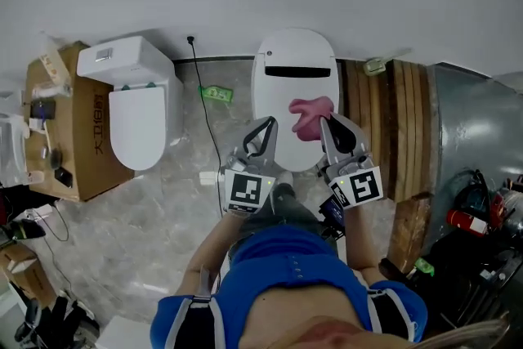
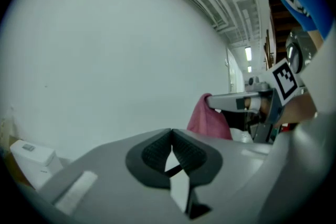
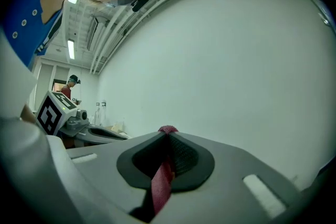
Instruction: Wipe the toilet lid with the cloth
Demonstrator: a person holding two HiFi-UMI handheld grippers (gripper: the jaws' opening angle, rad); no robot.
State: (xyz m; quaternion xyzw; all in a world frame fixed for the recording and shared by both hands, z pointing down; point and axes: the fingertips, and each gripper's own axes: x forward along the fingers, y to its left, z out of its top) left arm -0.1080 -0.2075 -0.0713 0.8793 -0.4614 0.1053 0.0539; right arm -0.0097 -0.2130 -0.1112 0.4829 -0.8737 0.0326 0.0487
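A pink cloth hangs over the white toilet lid in the head view, pinched at its right side by my right gripper, which is shut on it. In the right gripper view the cloth shows as a pink strip between the closed pads. My left gripper hovers over the lid's left part, shut with nothing in it. In the left gripper view its pads meet at the tips, and beyond them the cloth dangles from the right gripper.
A second white toilet stands to the left beside a cardboard box with small items on top. A green packet lies on the grey tile floor. A wooden slatted panel and a grey metal bin are to the right.
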